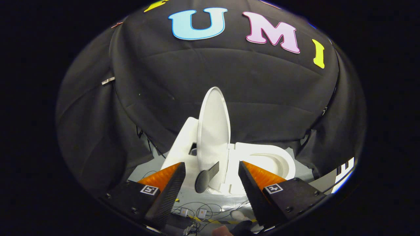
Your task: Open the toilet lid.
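A white toilet stands on the floor just ahead of the fingers, seen from its side. Its lid (pixel 213 127) is raised and stands almost upright, next to the tank (pixel 182 141) on the left. The open bowl and seat (pixel 267 159) lie to the right, partly hidden behind the right finger. A dark paddle-shaped tab (pixel 205 178) sticks out from the lid's lower edge, between the two fingers and touching neither. My gripper (pixel 211 164) is open, with a wide gap and nothing pressed between the fingers.
Black cloth walls close in behind and on both sides of the toilet. Thin cables and two small boxes (pixel 193 212) lie on the grey floor (pixel 226 201) below the fingers, near a yellow-and-black tape strip (pixel 213 221).
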Demonstrator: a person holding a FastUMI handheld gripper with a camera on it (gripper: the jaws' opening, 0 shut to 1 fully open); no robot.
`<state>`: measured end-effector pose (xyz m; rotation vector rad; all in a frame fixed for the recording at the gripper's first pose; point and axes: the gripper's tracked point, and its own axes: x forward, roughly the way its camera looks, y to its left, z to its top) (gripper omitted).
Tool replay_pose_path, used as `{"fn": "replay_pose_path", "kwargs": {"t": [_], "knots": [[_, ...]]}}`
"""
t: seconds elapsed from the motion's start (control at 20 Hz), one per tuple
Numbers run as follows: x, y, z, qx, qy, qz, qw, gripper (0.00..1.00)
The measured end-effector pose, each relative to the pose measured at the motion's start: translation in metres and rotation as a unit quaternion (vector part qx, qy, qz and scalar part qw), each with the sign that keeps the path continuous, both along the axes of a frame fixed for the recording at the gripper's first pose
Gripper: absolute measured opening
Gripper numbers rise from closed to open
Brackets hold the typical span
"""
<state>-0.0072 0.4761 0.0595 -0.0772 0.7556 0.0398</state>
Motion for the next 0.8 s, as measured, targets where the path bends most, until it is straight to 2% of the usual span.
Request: {"fn": "replay_pose_path", "kwargs": {"t": [0.3, 0.8], "knots": [[0.011, -0.025, 0.044, 0.019, -0.043, -0.005, 0.999, 1.00], [0.009, -0.100, 0.078, 0.041, -0.071, -0.003, 0.997, 0.99]]}}
